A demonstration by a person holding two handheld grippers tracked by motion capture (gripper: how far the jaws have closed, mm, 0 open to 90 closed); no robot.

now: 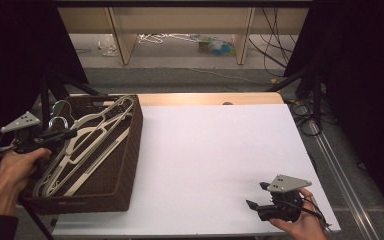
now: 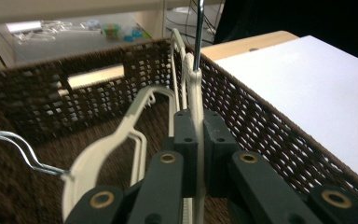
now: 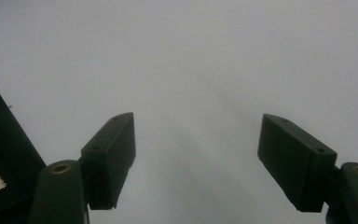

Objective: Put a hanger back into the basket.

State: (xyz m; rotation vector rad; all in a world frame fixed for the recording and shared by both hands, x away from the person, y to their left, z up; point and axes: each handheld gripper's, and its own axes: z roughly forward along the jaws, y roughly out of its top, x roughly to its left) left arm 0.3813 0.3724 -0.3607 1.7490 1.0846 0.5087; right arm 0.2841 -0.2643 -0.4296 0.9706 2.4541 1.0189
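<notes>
A brown wicker basket [image 1: 133, 145] stands on the left part of the white table top [image 1: 215, 150] and holds several cream plastic hangers [image 1: 87, 145]. My left gripper [image 1: 71, 133] hangs over the basket's left side. In the left gripper view, it [image 2: 199, 116] is shut on the neck of one cream hanger [image 2: 195, 88], whose metal hook [image 2: 199, 32] rises straight up. A second hanger [image 2: 107, 154] lies lower in the basket [image 2: 261, 126]. My right gripper [image 1: 256, 195] rests low near the table's front right corner, open, with nothing between its fingers [image 3: 198, 126].
A strip of bare wood [image 1: 205, 98] runs along the table's far edge. Beyond it stand shelf legs [image 1: 120, 40] with clutter on the floor. Cables [image 1: 300, 112] and dark stand legs flank the table on both sides.
</notes>
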